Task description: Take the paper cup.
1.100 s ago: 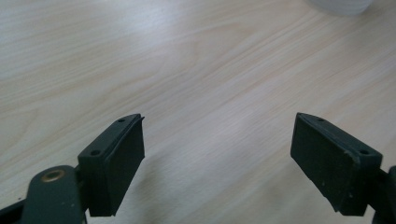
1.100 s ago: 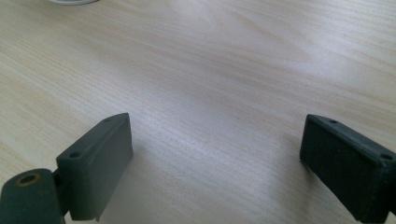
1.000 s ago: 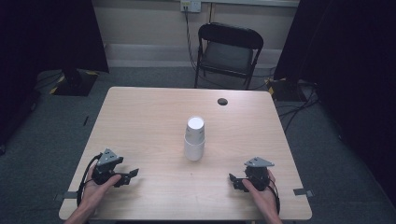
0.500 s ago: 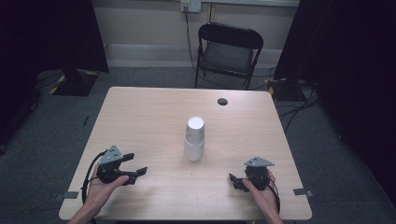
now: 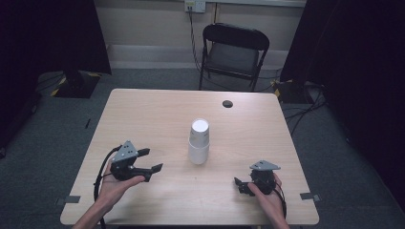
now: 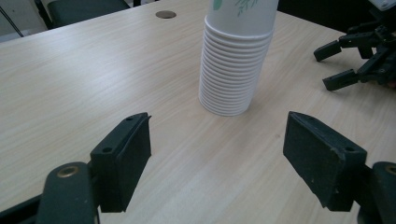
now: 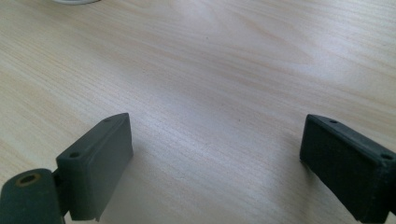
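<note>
1. A tall stack of white paper cups [image 5: 198, 142] stands upside down near the middle of the pale wooden surface [image 5: 143, 114]. It stands straight, with nothing touching it.

2. The left claw [image 5: 152, 161] is held up off the surface, near the person's side, and it points at the stack. In the left gripper view the cups [image 6: 236, 60] sit straight ahead, past the two black jaws, so I think this claw is lining up to grab them.

3. The left jaws are apart and nothing is between them. They have just been closing a bit (maybe to fit the stack better), but the gap looks wide enough for the cups.

4. The right claw [image 5: 240, 185] rests low on the surface, well apart from the stack. Its jaws are apart too, and bare wood lies between them in the right gripper view. It looks like it is waiting its turn.

5. The stack is many cups pushed into one another. If one claw pulls the top cup, the other may need to hold the rest down, which could be why the right one stays near.

6. A small dark round hole [image 5: 227, 103] is in the far part of the surface, and a black folding chair [image 5: 234, 50] stands behind it. Neither is in the way.
</note>
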